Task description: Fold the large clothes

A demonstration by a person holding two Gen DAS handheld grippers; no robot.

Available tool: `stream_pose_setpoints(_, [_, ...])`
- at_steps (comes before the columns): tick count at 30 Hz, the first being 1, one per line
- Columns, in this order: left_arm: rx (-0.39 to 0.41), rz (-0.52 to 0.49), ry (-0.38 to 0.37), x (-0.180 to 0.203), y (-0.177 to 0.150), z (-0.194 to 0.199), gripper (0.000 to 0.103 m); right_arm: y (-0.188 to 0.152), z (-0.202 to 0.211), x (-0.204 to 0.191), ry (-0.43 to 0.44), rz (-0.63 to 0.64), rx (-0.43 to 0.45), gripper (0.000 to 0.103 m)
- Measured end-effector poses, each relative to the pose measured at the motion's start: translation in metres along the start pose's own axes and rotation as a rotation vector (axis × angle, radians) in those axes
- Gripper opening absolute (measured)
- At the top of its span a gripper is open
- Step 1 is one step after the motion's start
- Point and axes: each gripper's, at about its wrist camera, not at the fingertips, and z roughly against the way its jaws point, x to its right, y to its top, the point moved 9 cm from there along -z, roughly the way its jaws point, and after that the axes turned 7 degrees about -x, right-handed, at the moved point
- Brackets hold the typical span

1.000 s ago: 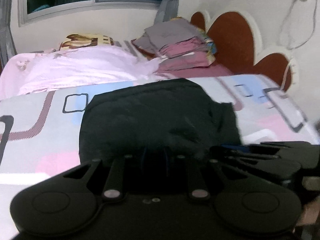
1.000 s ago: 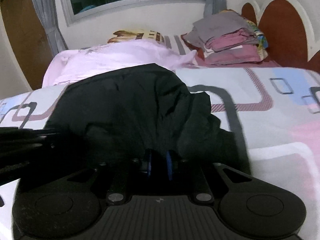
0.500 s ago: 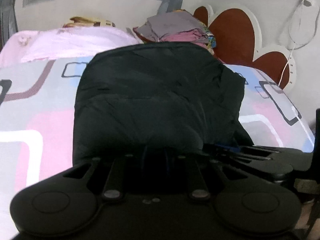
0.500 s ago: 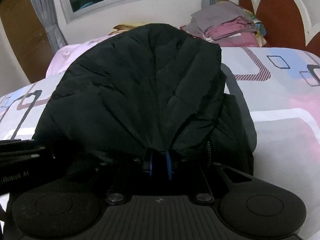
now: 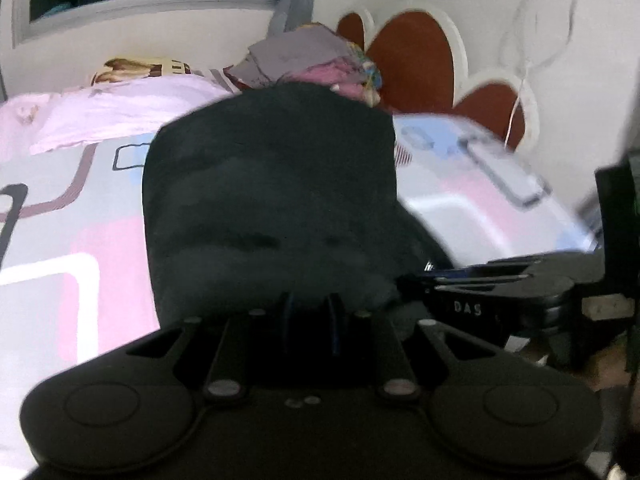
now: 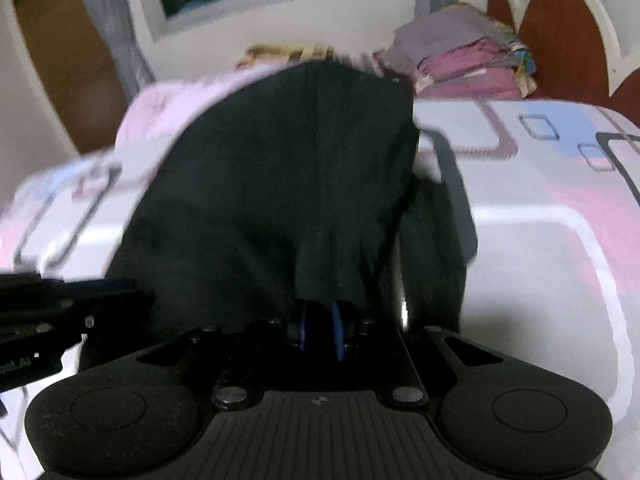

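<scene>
Two grippers have hold of one black garment [image 5: 272, 200], which hangs between them and the patterned bed [image 5: 80, 208], its near edge raised and its far part draping toward the mattress. The left gripper [image 5: 310, 320] is closed down on the near hem, its blue-edged fingers almost together with cloth bunched between them; the right gripper [image 6: 320, 330] is pinched just as tight on the same edge, blue fingers [image 6: 338, 328] showing beneath a gather of fabric. Each gripper appears in the other's view, just beside it. The garment looks soft, limp and fairly thick, possibly padded, so it will likely sag in the middle and carry some weight, and the dark smooth cloth may slide out of a shallow pinch. A hold at the two near corners, well apart, would probably keep the edge straight for a fold; here the grips sit close together, so the edge gathers. At the far side lie a pink sheet [image 5: 120, 112] and a stack of folded clothes [image 6: 460, 56] near the headboard [image 5: 416, 56], well apart from the work.
</scene>
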Motion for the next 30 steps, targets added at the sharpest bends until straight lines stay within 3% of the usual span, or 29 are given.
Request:
stream_pose_setpoints(6, [-0.034, -0.011, 0.026, 0.0, -0.012, -0.028, 0.017, -0.014, -0.027, 0.008, 0.003, -0.055, -0.006, 0.012])
stream_pose_setpoints(8, [-0.048, -0.042, 0.027, 0.002, -0.008, -0.02, 0.017, -0.012, -0.022, 0.011, 0.015, -0.058, -0.025, 0.013])
stream_pose_setpoints(9, [-0.033, -0.036, 0.013, 0.001, -0.003, -0.008, 0.022, -0.01, -0.018, 0.012, 0.022, -0.066, -0.028, 0.013])
stream_pose_setpoints(11, [0.035, -0.004, 0.037, -0.011, 0.004, 0.014, 0.052, -0.007, -0.012, 0.017, 0.026, -0.082, -0.026, 0.013])
stream_pose_setpoints(12, [0.07, 0.016, 0.059, -0.021, 0.008, 0.023, 0.078, -0.006, -0.009, 0.017, 0.028, -0.089, -0.025, 0.015])
stream_pose_setpoints(13, [0.091, 0.035, 0.058, -0.029, 0.009, 0.028, 0.085, -0.003, -0.005, 0.017, 0.035, -0.099, -0.014, 0.019])
stream_pose_setpoints(14, [0.098, 0.05, 0.052, -0.038, 0.011, 0.031, 0.083, 0.0, 0.002, 0.016, 0.055, -0.105, 0.015, 0.044])
stream_pose_setpoints(15, [0.094, 0.07, 0.054, -0.049, 0.012, 0.03, 0.081, 0.004, 0.01, 0.016, 0.059, -0.112, 0.056, 0.076])
stream_pose_setpoints(16, [0.082, 0.092, 0.062, -0.058, 0.012, 0.027, 0.081, 0.008, 0.019, 0.017, 0.073, -0.115, 0.102, 0.081])
stream_pose_setpoints(21, [0.034, 0.156, 0.041, -0.086, 0.013, 0.006, 0.085, 0.026, 0.032, 0.045, 0.106, -0.181, 0.139, 0.081])
stream_pose_setpoints(25, [0.016, 0.245, -0.098, -0.097, 0.017, -0.014, 0.09, 0.035, 0.018, 0.091, 0.164, -0.294, 0.125, 0.081])
stream_pose_setpoints(27, [0.012, 0.251, -0.137, -0.1, 0.021, -0.024, 0.092, 0.035, 0.005, 0.111, 0.242, -0.357, 0.103, 0.09])
stream_pose_setpoints(30, [0.006, 0.272, -0.191, -0.103, 0.026, -0.037, 0.094, 0.033, -0.021, 0.132, 0.383, -0.441, 0.042, 0.091])
